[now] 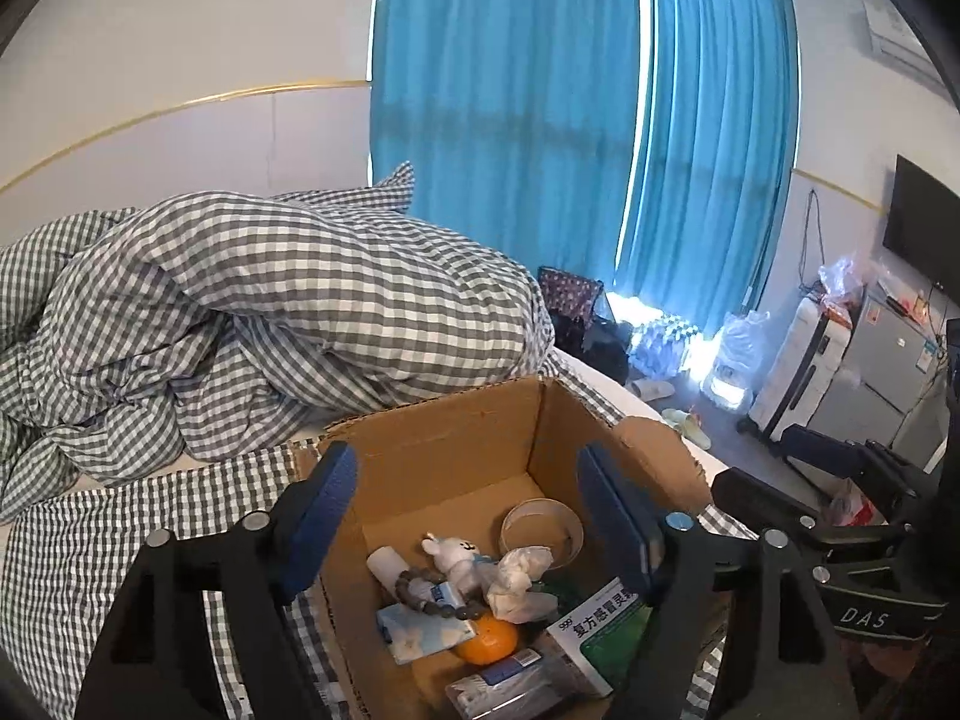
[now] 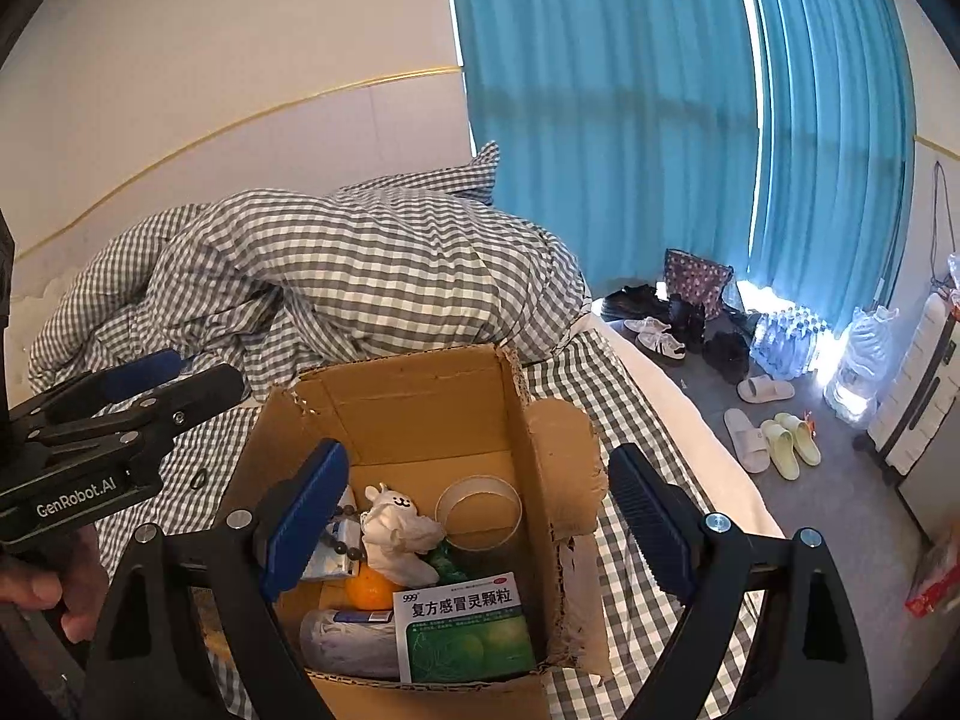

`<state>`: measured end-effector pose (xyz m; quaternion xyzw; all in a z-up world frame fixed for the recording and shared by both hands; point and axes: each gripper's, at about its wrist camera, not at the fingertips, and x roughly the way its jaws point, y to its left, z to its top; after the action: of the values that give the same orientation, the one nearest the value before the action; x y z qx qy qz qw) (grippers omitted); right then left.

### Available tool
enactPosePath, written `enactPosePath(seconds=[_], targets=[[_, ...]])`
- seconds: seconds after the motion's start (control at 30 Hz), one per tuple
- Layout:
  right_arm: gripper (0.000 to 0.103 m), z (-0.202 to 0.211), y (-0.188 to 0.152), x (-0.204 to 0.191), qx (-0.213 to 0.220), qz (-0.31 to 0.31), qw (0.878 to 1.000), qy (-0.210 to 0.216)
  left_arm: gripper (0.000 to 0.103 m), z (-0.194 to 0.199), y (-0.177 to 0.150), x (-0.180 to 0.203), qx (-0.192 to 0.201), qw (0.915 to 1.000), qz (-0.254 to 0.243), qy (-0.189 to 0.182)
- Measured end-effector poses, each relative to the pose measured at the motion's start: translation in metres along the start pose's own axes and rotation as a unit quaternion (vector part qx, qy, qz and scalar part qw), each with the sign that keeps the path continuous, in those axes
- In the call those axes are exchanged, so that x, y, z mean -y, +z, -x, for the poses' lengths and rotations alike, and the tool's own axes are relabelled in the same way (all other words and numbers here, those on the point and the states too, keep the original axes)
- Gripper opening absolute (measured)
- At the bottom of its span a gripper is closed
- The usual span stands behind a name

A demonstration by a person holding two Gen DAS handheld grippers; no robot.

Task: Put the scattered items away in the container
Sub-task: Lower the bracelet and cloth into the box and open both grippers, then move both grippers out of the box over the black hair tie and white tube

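Observation:
An open cardboard box (image 1: pixel 450 438) (image 2: pixel 420 414) stands on the checked bed sheet. Inside lie a white rabbit plush (image 1: pixel 456 558) (image 2: pixel 390 504), crumpled tissue (image 1: pixel 519 585), a tape roll (image 1: pixel 543 531) (image 2: pixel 480 513), an orange (image 1: pixel 487 639) (image 2: pixel 372 591), a green and white medicine box (image 1: pixel 600 630) (image 2: pixel 465 624), a bead bracelet (image 1: pixel 420 591) and a tissue packet (image 1: pixel 420 633). My left gripper (image 1: pixel 474 516) hangs open above the box's contents, nothing between its blue pads. My right gripper (image 2: pixel 477 516) is open over the same box, also holding nothing.
A bunched grey checked duvet (image 1: pixel 270 300) (image 2: pixel 372 276) lies just behind the box. To the right the bed edge drops to a floor with slippers (image 2: pixel 774 438), shoes (image 2: pixel 657 333) and water bottles (image 2: pixel 786 339). A hand holds the left gripper's body (image 2: pixel 90 450) beside the box.

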<state>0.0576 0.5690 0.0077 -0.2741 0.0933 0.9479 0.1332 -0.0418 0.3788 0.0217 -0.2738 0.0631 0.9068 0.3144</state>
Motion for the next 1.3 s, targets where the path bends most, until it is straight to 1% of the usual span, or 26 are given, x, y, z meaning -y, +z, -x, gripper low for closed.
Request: enactPosePath(seconds=[0.07, 0.17, 0.23, 0.27, 0.3, 0.37, 0.43, 0.57, 0.67, 0.83, 0.93, 1.07, 1.2, 1.3], targets=[[0.089, 0.001, 0.000, -0.003, 0.001, 0.001, 1.000, -0.001, 0.082, 0.003, 0.000, -0.004, 0.001, 1.0000, 0.003, 0.003], [0.089, 0.002, 0.002, -0.010, 0.001, 0.004, 1.000, 0.001, 0.086, 0.010, 0.000, -0.013, 0.003, 0.9999, 0.006, 0.011], [0.089, 0.004, 0.003, -0.018, 0.002, 0.007, 1.000, 0.003, 0.094, 0.017, -0.001, -0.020, 0.007, 0.9998, 0.009, 0.017], [0.089, 0.004, 0.004, -0.022, 0.002, 0.009, 1.000, 0.003, 0.100, 0.021, -0.001, -0.024, 0.010, 0.9997, 0.011, 0.022], [0.089, 0.005, 0.005, -0.026, 0.003, 0.012, 1.000, 0.003, 0.103, 0.026, -0.001, -0.029, 0.016, 0.9995, 0.013, 0.026], [0.090, 0.006, 0.007, -0.036, 0.002, 0.016, 1.000, 0.004, 0.103, 0.035, -0.002, -0.038, 0.023, 0.9992, 0.017, 0.029], [0.094, 0.008, 0.008, -0.048, 0.005, 0.019, 1.000, 0.006, 0.103, 0.045, -0.003, -0.050, 0.026, 0.9987, 0.023, 0.036], [0.096, 0.012, 0.009, -0.075, 0.014, 0.031, 0.999, 0.012, 0.103, 0.068, -0.009, -0.077, 0.036, 0.9969, 0.031, 0.063], [0.100, 0.014, 0.008, -0.097, 0.021, 0.038, 0.999, 0.019, 0.103, 0.083, -0.015, -0.102, 0.040, 0.9951, 0.041, 0.081], [0.103, 0.013, 0.007, -0.140, 0.026, 0.056, 0.997, 0.039, 0.103, 0.110, -0.028, -0.148, 0.042, 0.9907, 0.061, 0.114], [0.103, 0.015, 0.006, -0.167, 0.028, 0.072, 0.996, 0.053, 0.103, 0.127, -0.036, -0.177, 0.045, 0.9865, 0.075, 0.139], [0.103, 0.017, 0.003, -0.201, 0.031, 0.091, 0.993, 0.064, 0.103, 0.142, -0.047, -0.210, 0.044, 0.9817, 0.092, 0.161], [0.103, 0.012, 0.000, -0.231, 0.023, 0.096, 0.992, 0.084, 0.103, 0.154, -0.056, -0.236, 0.041, 0.9773, 0.101, 0.182], [0.103, 0.006, -0.006, -0.256, 0.014, 0.112, 0.989, 0.096, 0.103, 0.160, -0.063, -0.254, 0.038, 0.9745, 0.108, 0.193]])
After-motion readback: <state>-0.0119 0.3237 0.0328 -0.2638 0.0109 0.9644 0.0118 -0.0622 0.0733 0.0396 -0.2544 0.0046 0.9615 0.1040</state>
